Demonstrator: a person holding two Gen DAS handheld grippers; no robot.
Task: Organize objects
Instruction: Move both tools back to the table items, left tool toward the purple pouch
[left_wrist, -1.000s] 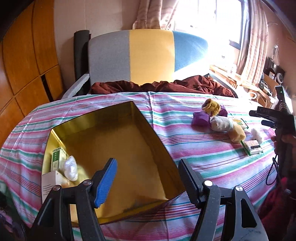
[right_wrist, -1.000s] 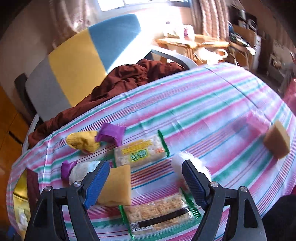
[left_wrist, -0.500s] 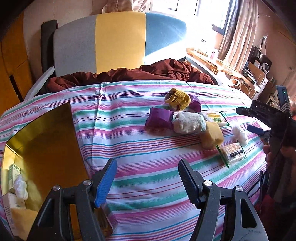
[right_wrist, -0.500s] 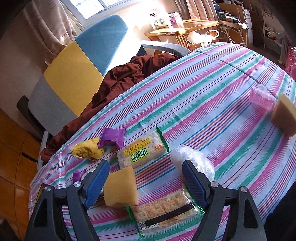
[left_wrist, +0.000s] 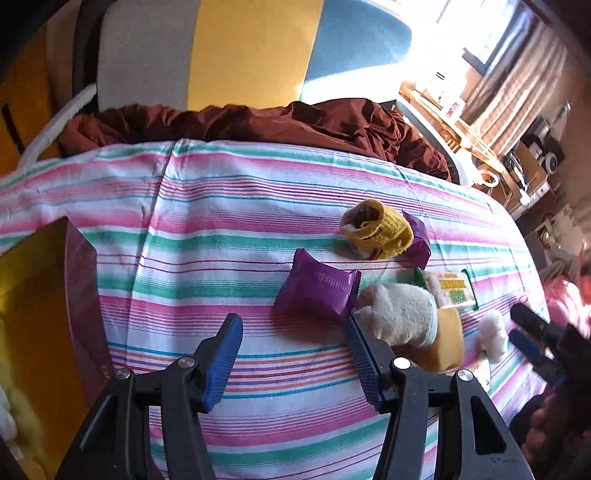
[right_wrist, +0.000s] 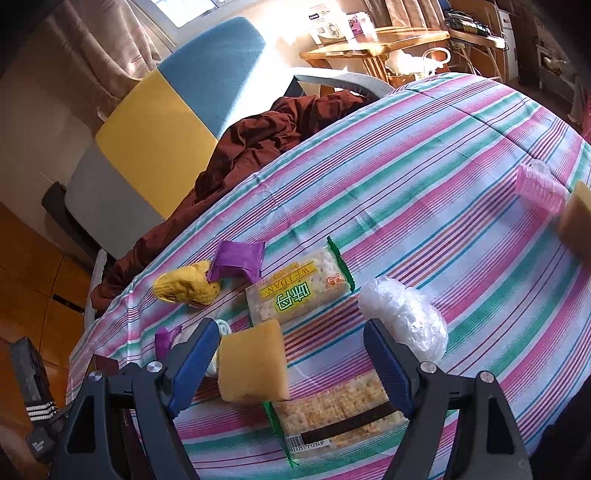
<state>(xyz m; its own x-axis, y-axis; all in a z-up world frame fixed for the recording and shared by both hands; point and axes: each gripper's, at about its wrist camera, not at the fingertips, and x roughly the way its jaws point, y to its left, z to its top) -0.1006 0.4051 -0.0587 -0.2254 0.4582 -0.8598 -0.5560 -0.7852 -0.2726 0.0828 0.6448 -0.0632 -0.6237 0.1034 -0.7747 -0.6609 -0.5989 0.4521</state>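
The clear cracker packet with green crimped ends (right_wrist: 298, 292) reads "WEIDAN"; the brown-banded cracker packet (right_wrist: 338, 417) carries barcode digits, partly legible

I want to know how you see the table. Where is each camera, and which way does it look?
Left wrist view: sits on the left tool, looking down over the striped cloth at the purple packet; its two open fingers show, plus the right tool at the edge.
Right wrist view: sits on the right tool, looking down at the yellow sponge and cracker pack; its open fingers show.
Both share the purple packet, yellow sock and sponge.
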